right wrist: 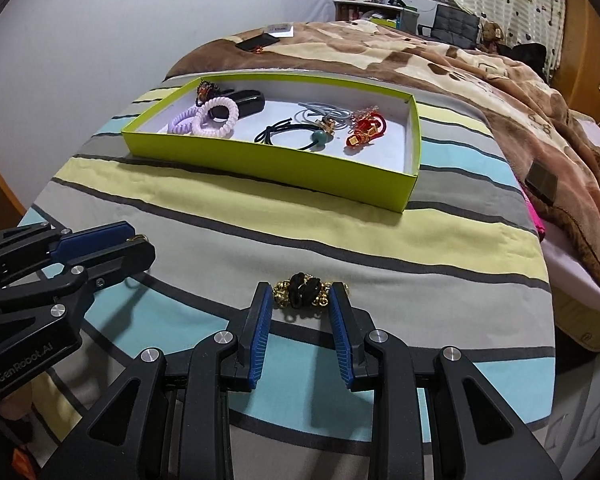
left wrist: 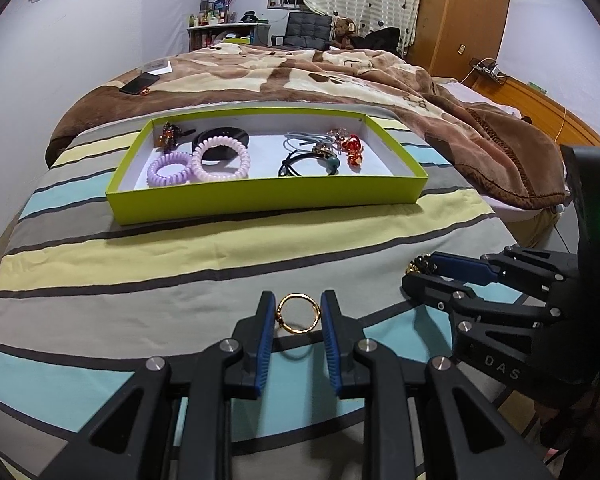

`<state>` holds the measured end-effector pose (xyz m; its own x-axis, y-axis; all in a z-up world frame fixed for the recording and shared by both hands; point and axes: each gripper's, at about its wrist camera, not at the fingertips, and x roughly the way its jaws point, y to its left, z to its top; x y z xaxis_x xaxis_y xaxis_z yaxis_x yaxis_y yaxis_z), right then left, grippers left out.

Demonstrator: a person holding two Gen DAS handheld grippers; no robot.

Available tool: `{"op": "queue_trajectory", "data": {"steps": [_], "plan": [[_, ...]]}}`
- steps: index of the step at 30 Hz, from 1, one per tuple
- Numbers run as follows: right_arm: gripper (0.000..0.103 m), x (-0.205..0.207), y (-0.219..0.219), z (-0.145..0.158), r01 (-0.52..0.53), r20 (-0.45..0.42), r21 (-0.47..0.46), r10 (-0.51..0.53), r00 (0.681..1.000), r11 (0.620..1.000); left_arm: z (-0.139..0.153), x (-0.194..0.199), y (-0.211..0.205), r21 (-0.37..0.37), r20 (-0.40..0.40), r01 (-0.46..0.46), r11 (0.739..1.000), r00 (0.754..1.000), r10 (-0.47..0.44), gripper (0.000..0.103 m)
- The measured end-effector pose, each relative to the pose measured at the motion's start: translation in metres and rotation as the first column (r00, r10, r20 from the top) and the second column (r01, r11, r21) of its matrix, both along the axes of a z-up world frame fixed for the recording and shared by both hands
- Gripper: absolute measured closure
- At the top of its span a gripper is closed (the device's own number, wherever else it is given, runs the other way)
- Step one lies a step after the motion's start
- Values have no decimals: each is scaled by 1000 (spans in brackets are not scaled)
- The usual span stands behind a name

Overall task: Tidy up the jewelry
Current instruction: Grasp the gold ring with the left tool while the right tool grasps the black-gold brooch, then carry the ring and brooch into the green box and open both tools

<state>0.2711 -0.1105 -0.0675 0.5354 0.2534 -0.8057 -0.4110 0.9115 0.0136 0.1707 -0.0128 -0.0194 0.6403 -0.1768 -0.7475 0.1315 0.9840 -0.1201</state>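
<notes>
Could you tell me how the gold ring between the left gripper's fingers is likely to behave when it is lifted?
The gold ring looks like a thin, rigid metal hoop, so it probably holds its shape and weighs little. Gripped only at its edges by the left gripper, it may twist or slip. If dropped, it could roll, though the soft striped sheet should stop it.

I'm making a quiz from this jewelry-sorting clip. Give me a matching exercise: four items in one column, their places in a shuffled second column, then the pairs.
Items:
1. gold ring
2. black and gold hair tie
3. purple spiral hair ties
4. black phone

Places:
A. on the brown blanket beyond the box
B. between the left gripper fingers
C. left part of the green box
D. between the right gripper fingers

Pairs: 1-B, 2-D, 3-C, 4-A
</notes>
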Motion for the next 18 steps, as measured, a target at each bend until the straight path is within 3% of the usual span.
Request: {"op": "queue_trajectory", "data": {"steps": [5, 18], "plan": [[76, -1, 2, 0, -3, 9, -20, 3, 1000, 1000, 0, 0, 1, -4, -2, -4, 1000, 1000, 4, 79], [77, -6, -8, 6, 30, 24, 60, -31, 999, 998, 5, 0, 9, -24, 17, -7, 1000, 1000, 8, 79]]}}
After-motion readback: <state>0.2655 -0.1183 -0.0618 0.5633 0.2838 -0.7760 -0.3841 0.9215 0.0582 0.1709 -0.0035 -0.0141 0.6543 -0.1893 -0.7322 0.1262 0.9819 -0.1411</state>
